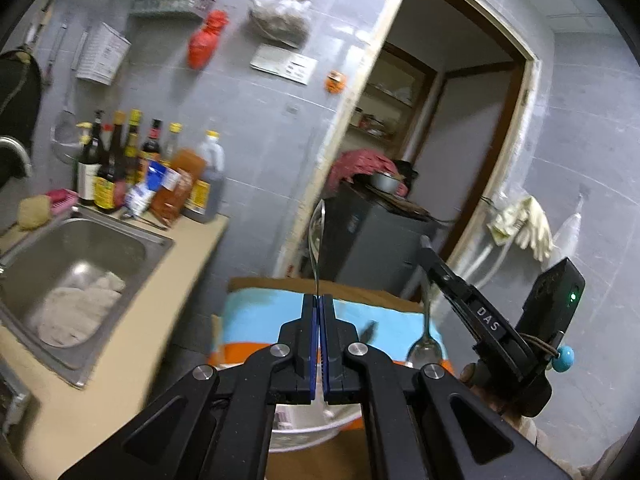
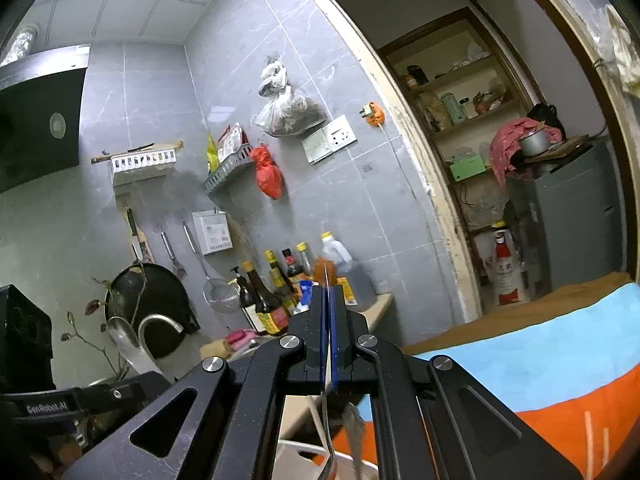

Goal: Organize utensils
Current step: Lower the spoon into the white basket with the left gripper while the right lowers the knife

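Two pairs of tongs, each clamped on a metal spoon, hang above a striped cloth in a grey-tiled kitchen. At lower centre of the left wrist view, the left tongs [image 1: 319,300] pinch a spoon [image 1: 316,236] edge-on, its bowl rising toward the middle of the frame. At right in the same view, the right tongs [image 1: 426,246] carry white lettering that reads "DAS", and their spoon [image 1: 425,346] hangs bowl-down, just above the cloth.

In the right wrist view, the right tongs [image 2: 329,292] grip that spoon's handle [image 2: 328,416], which runs down past the pads to the bottom edge of the frame. At lower left, the other tool's black body shows the words "GenRobot.AI", with its spoon bowl [image 2: 122,336] tilted above it.

The blue, orange and brown cloth [image 1: 256,312] fills the lower middle of the left view. A white basket rim [image 1: 296,440] shows beneath the left tongs. At left, a steel sink [image 1: 86,248] is set into a beige tabletop [image 1: 132,360] whose far edge stops just short of an open doorway [image 1: 460,140]. About ten sauce and oil bottles [image 1: 120,160] crowd the tabletop's back corner; their labels are too blurred to read. Open air lies ahead of both tongs toward the wall.
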### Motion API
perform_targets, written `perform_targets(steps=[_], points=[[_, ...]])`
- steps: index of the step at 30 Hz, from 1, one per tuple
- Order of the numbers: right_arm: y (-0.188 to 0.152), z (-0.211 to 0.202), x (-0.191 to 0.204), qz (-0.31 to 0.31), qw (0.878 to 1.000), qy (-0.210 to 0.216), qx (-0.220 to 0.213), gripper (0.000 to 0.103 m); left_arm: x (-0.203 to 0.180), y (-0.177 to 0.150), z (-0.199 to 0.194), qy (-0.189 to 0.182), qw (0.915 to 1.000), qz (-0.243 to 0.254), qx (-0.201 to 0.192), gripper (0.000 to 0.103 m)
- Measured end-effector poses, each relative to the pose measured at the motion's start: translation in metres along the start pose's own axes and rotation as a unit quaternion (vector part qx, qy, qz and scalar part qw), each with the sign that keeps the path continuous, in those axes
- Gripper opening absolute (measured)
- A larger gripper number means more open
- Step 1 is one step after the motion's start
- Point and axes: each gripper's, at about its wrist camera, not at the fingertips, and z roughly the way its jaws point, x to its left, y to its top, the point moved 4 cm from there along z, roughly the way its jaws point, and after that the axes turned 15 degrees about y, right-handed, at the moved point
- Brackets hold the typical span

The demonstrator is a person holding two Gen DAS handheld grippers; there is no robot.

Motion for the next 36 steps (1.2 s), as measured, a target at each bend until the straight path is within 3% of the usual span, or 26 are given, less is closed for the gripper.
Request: perform_targets(steps=[11,24,36], points=[[-0.024,0.026,-0.007,-0.009,1.0,-0.004,-0.002,0.002,0.036,-0.017,0.024,0.049,0.9982,-0.012,0.032,0.002],[-0.049,0.034,-0.007,-0.051,0.999,-0.002,0.017,0.002,0.028,-0.042,0.047,0.072,0.9957,0.013,0.056,0.002],[-0.058,0.03,-0.018,-0.041,0.999,-0.003,0.032,0.002,0.025,-0.051,0.057,0.083,0.9927,0.025,0.084,0.002]])
